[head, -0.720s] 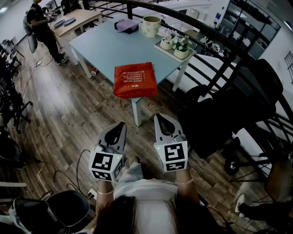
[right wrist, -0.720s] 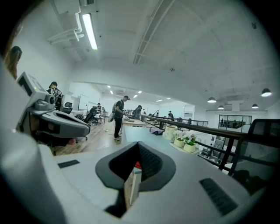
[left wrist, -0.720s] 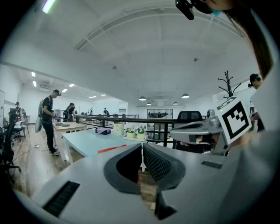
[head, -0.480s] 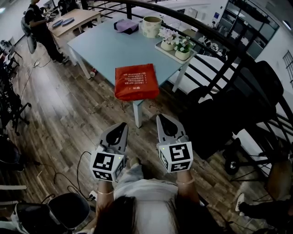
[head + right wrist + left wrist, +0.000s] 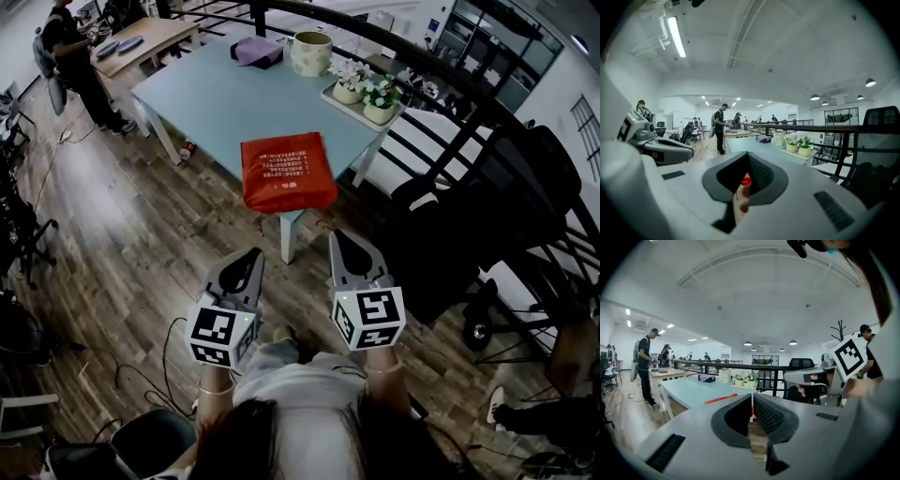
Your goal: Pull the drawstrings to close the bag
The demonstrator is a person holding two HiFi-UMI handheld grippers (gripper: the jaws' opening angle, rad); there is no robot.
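A red drawstring bag (image 5: 286,171) lies flat at the near corner of a pale blue table (image 5: 225,94); its thin cords hang over the table edge. The left gripper view shows the bag (image 5: 721,399) only as a red sliver, and in the right gripper view the bag (image 5: 746,179) shows as a red patch between the jaws. My left gripper (image 5: 251,259) and right gripper (image 5: 340,240) are held side by side in front of the table, short of the bag and above the wooden floor. Both are shut with nothing in them.
On the table's far side stand a tray with two flower pots (image 5: 366,94), a round pot (image 5: 311,52) and a purple cloth (image 5: 256,50). A dark railing (image 5: 441,84) and a black office chair (image 5: 506,202) are to the right. A person (image 5: 70,61) stands at another desk, far left.
The view has shifted slightly forward: the table and the bag sit a little lower and nearer in the head view. Both grippers stay shut, side by side.
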